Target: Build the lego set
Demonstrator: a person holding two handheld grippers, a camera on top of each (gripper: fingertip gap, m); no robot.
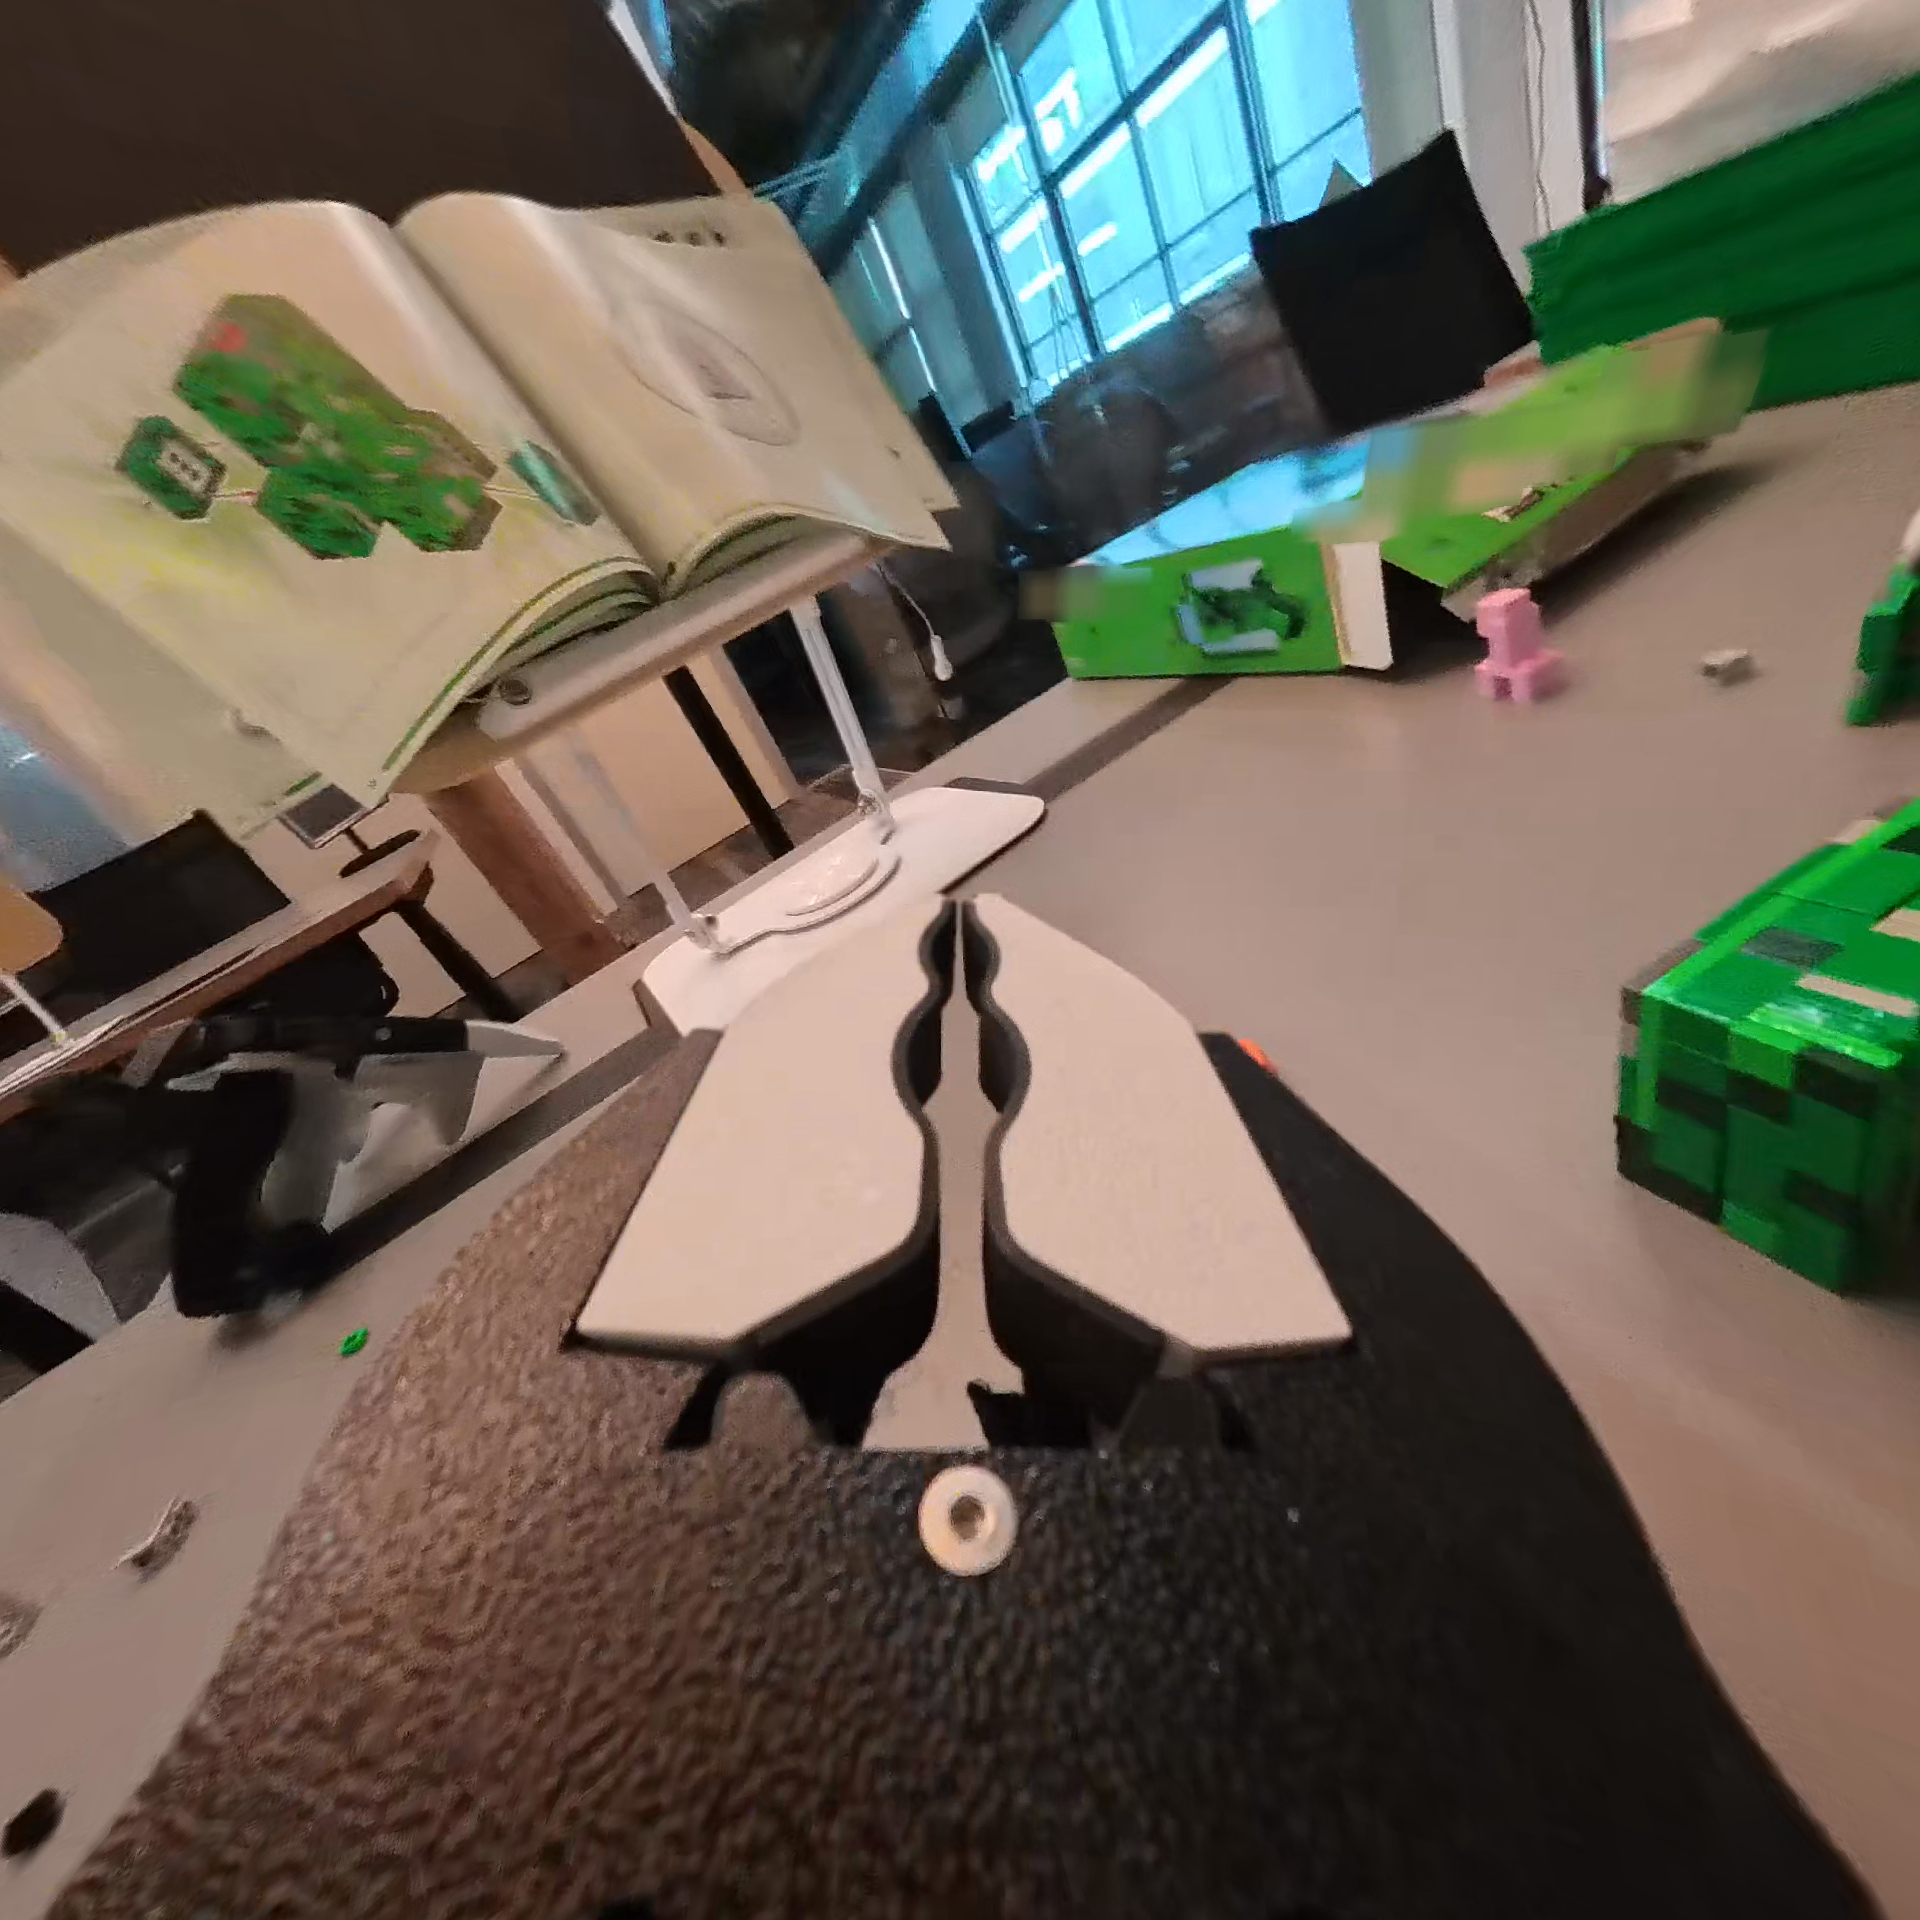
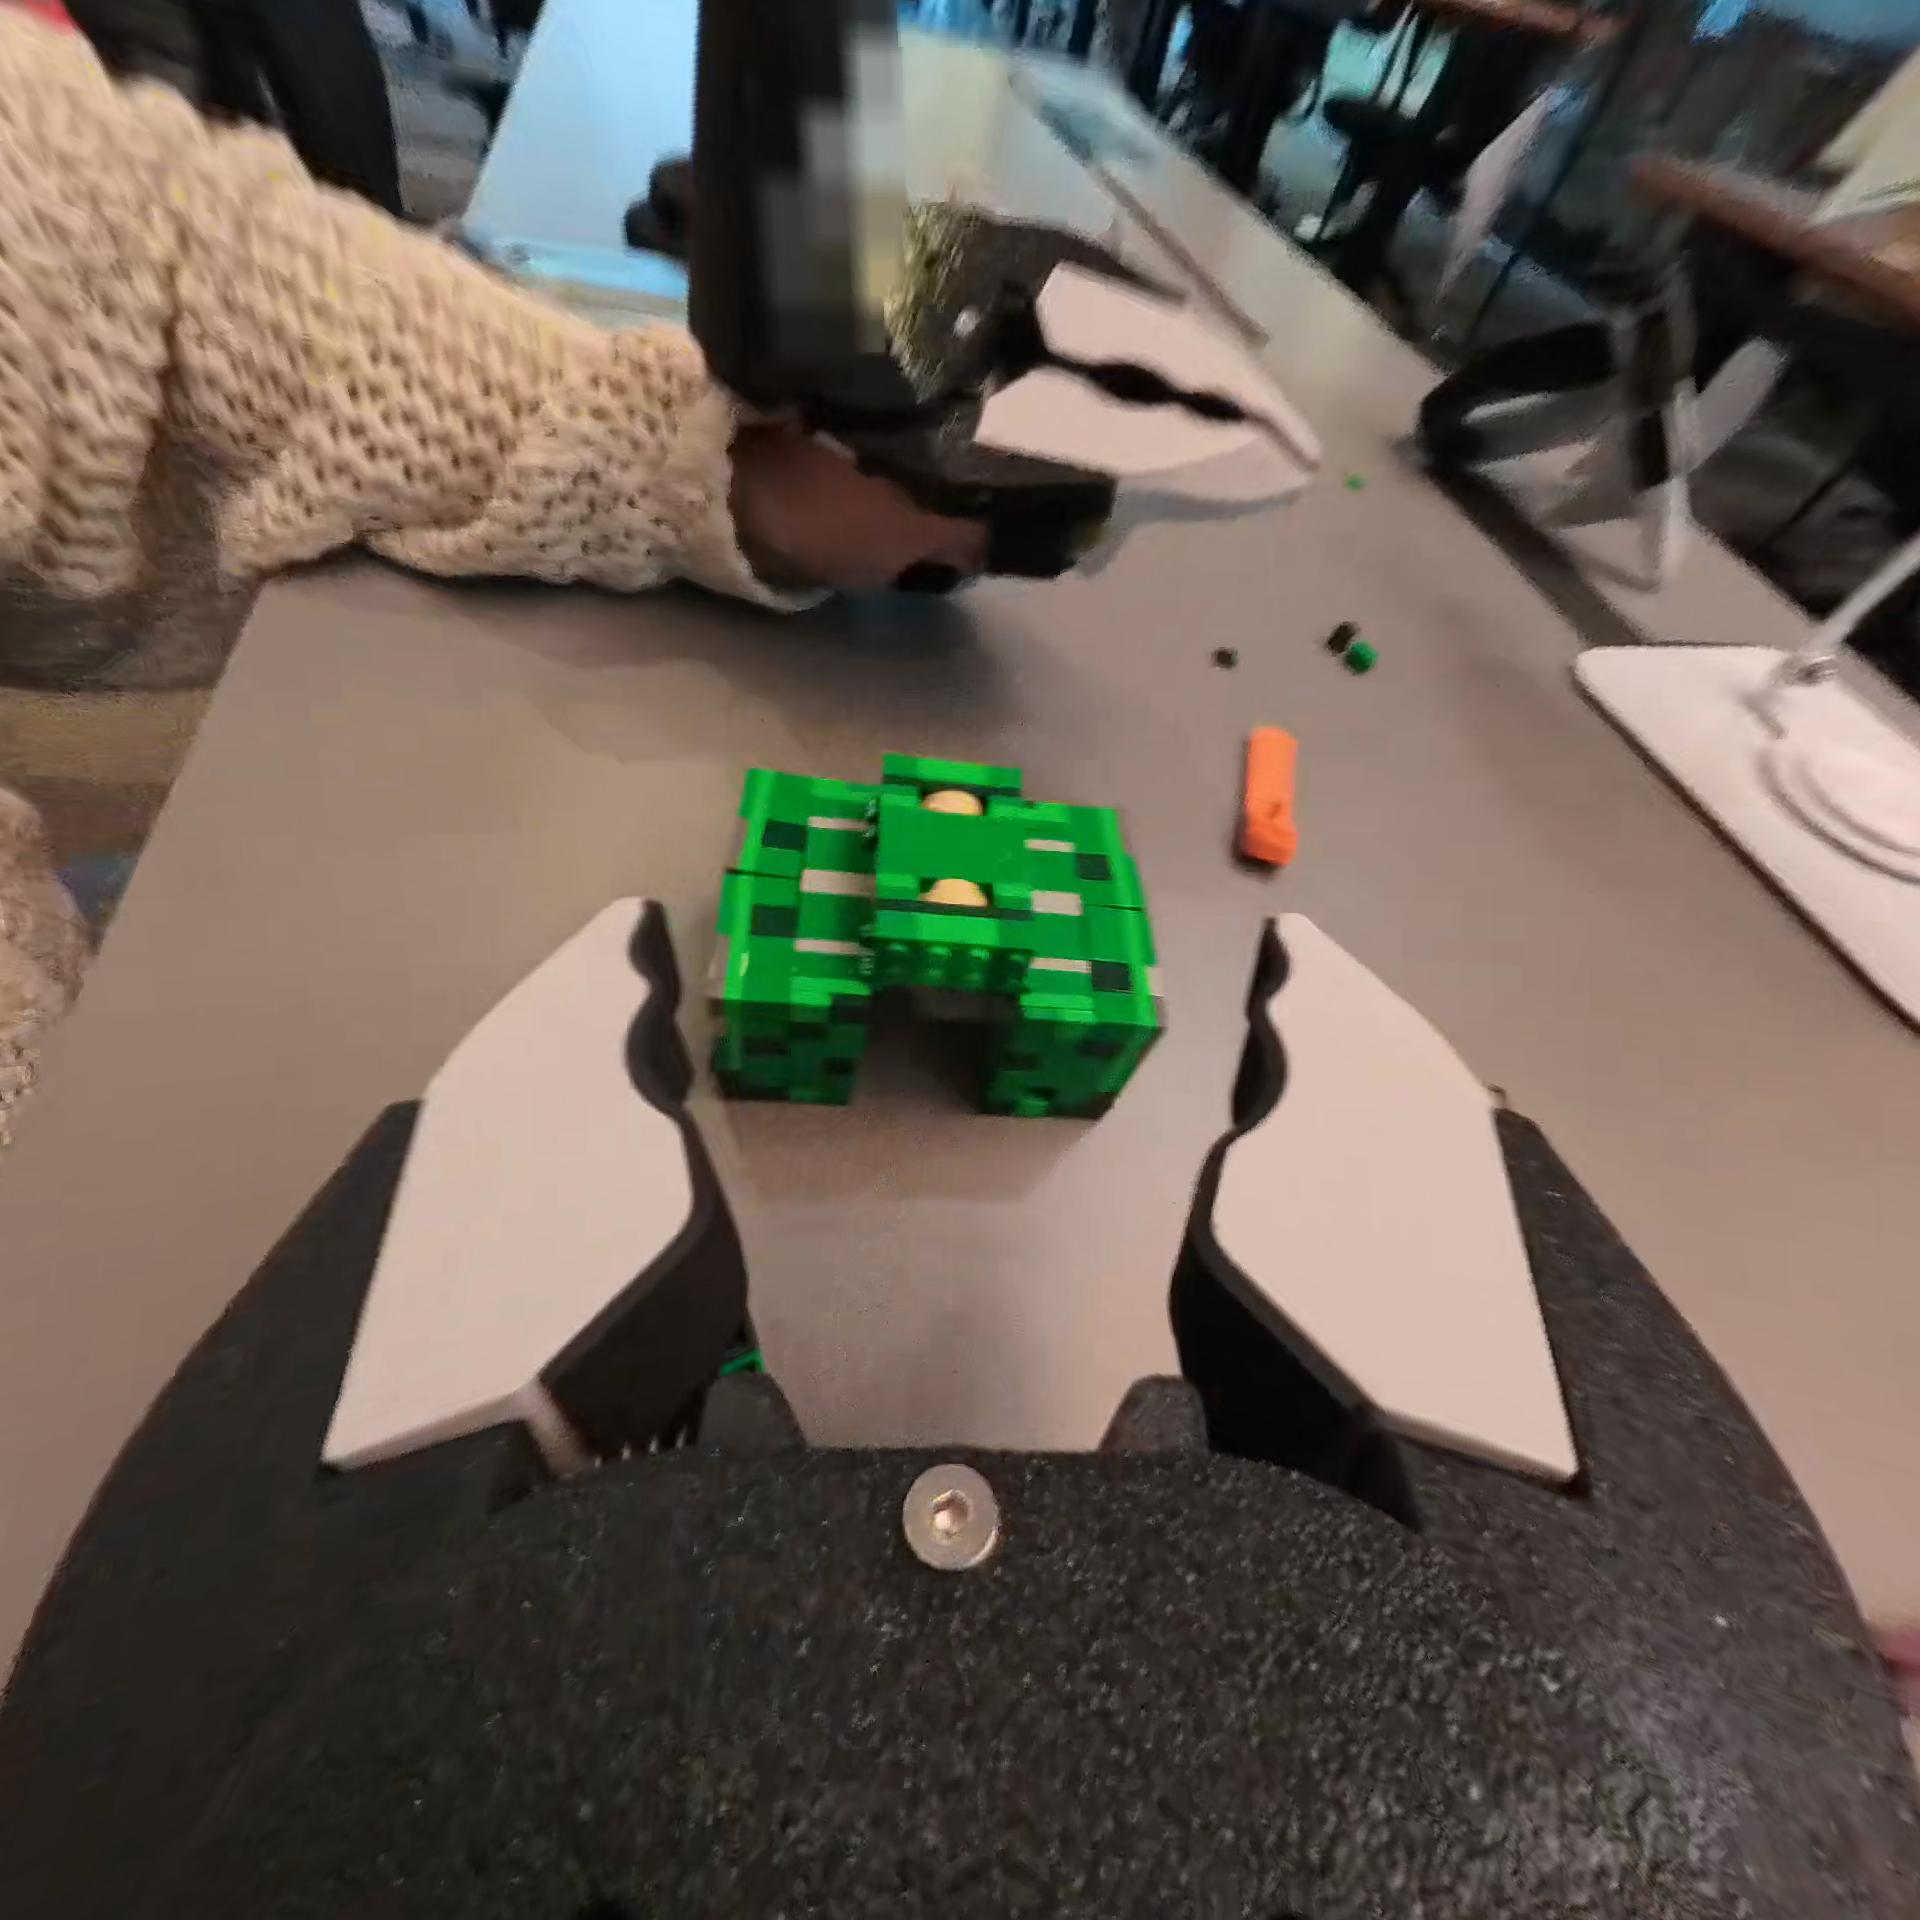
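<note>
A green lego block assembly (image 2: pixel 935 935) with dark and pale squares and two tan knobs on top stands on the grey table (image 2: pixel 468 831). My right gripper (image 2: pixel 961 935) is open, its fingers just short of the assembly on either side. The same assembly shows at the right edge of the left wrist view (image 1: pixel 1777 1091). My left gripper (image 1: pixel 958 920) is shut and empty, above the table, pointing at the book stand; it also shows farther off in the right wrist view (image 2: pixel 1164 390), held by a hand in a knitted sleeve (image 2: pixel 312 395).
An open instruction book (image 1: pixel 416 436) rests on a clear stand with a white base (image 1: pixel 831 914). An orange tool (image 2: pixel 1270 795) and small loose green pieces (image 2: pixel 1351 649) lie on the table. A green box (image 1: pixel 1226 613), a pink figure (image 1: pixel 1512 644) and another green build (image 1: pixel 1886 644) sit farther back. The tips of one gripper are about 20 centimeters away from the tips of the other.
</note>
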